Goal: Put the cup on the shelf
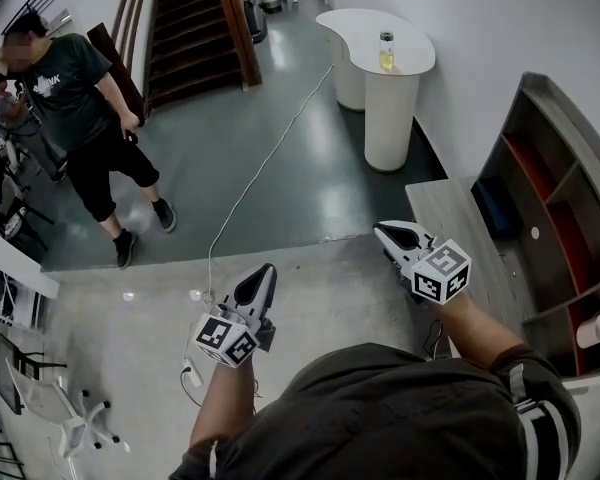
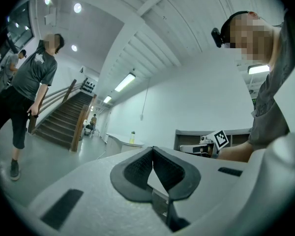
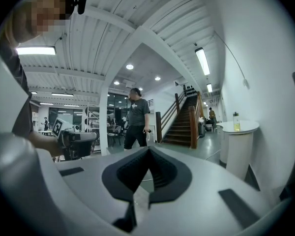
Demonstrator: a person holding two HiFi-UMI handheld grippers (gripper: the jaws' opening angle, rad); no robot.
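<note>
Here, shut right gripper, shirt print unreadable

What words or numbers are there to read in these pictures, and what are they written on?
No text here can be read for sure.
Standing person's shirt: white print, too blurred to read.
Bottle on the white table: label too small to read.
Two marker cubes: only black-and-white squares, no letters or numbers.
</note>
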